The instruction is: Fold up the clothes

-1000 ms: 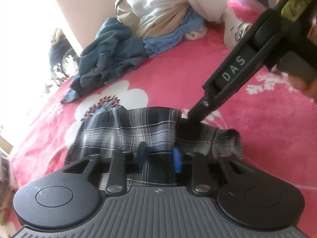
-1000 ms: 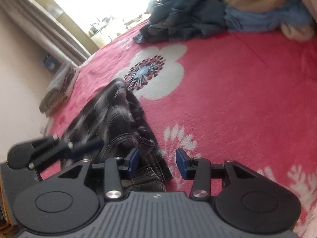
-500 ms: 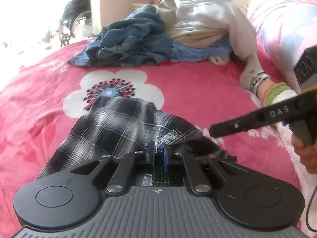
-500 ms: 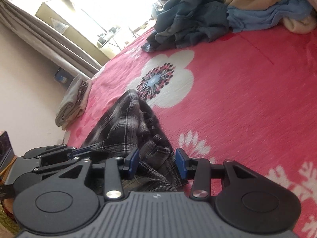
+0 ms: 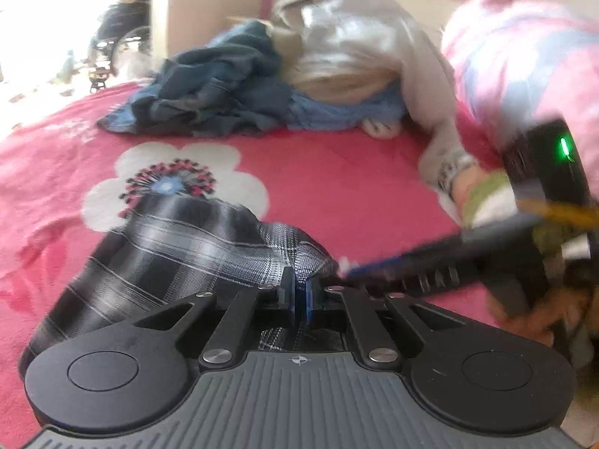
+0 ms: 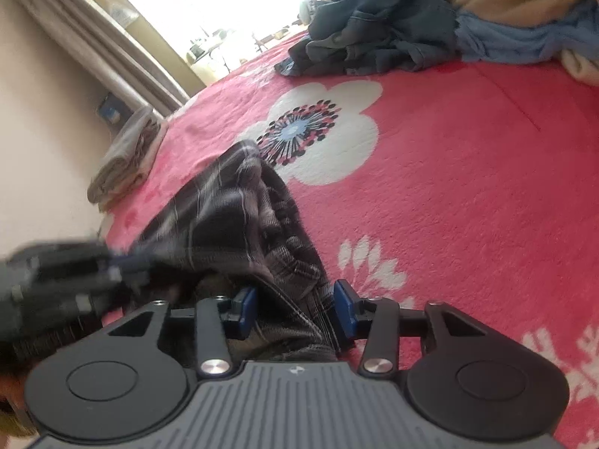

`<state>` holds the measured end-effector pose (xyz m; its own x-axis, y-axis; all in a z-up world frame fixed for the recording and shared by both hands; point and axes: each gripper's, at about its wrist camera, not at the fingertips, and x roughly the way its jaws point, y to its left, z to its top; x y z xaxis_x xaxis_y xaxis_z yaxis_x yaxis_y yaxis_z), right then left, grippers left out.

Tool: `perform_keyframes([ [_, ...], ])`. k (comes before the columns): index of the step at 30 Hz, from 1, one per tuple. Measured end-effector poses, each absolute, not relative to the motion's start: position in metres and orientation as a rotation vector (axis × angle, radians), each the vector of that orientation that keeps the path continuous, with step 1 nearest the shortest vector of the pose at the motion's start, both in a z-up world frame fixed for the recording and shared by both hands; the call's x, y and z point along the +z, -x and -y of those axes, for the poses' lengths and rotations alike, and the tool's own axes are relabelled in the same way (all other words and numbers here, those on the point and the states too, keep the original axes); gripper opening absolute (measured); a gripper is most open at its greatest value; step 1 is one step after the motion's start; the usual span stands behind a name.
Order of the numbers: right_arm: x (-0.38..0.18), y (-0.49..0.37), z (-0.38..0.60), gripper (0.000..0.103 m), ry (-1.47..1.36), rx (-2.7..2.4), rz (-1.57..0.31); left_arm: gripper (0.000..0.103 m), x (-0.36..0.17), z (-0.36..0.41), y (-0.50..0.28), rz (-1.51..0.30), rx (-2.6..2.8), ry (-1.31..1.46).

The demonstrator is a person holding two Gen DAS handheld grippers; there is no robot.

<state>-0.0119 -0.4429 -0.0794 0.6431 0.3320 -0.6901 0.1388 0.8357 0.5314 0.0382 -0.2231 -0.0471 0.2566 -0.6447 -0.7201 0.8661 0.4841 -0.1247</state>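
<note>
While pinching a fold of the plaid shorts (image 5: pixel 179 247) tight in the left gripper (image 5: pixel 298 293) (right gripper (image 6: pixel 295 308) straddling the waistband, pads still easing apart), lifting cloth for folding.

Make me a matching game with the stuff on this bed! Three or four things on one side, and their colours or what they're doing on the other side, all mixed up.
Things:
1. plaid garment
2. bedspread
3. left gripper
4. folded cloth

States:
A. pink with white flowers
B. lying at the bed's edge by the wall
C. dark checks, pinched at a fold
D. fingers shut on fabric

Pairs: 1-C, 2-A, 3-D, 4-B
</note>
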Motion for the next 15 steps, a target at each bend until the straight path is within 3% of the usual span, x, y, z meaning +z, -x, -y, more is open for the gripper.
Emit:
perform_keyframes([
  [2,-0.081,0.012,0.449,0.047,-0.629,0.122,-0.891,0.007,-0.056,0.226,-0.036,-0.841,-1.048,-0.364],
  [4,-0.082,0.015,0.46,0.048,-0.693,0.128,-0.9,0.024,-0.058,0.223,-0.036,-0.861,-1.028,-0.366],
  [6,-0.082,0.021,0.476,0.049,-0.786,0.123,-0.882,0.033,-0.053,0.211,-0.033,-0.853,-1.024,-0.338],
  [7,-0.082,0.024,0.484,0.054,-0.843,0.119,-0.862,0.037,-0.051,0.204,-0.032,-0.849,-1.024,-0.33],
  [10,-0.086,0.026,0.503,0.058,-1.015,0.125,-0.798,0.043,-0.047,0.185,-0.024,-0.847,-1.023,-0.331],
  [15,-0.088,-0.007,0.483,0.059,-0.952,0.202,-0.825,0.044,-0.062,0.161,-0.017,-0.889,-0.969,-0.383],
])
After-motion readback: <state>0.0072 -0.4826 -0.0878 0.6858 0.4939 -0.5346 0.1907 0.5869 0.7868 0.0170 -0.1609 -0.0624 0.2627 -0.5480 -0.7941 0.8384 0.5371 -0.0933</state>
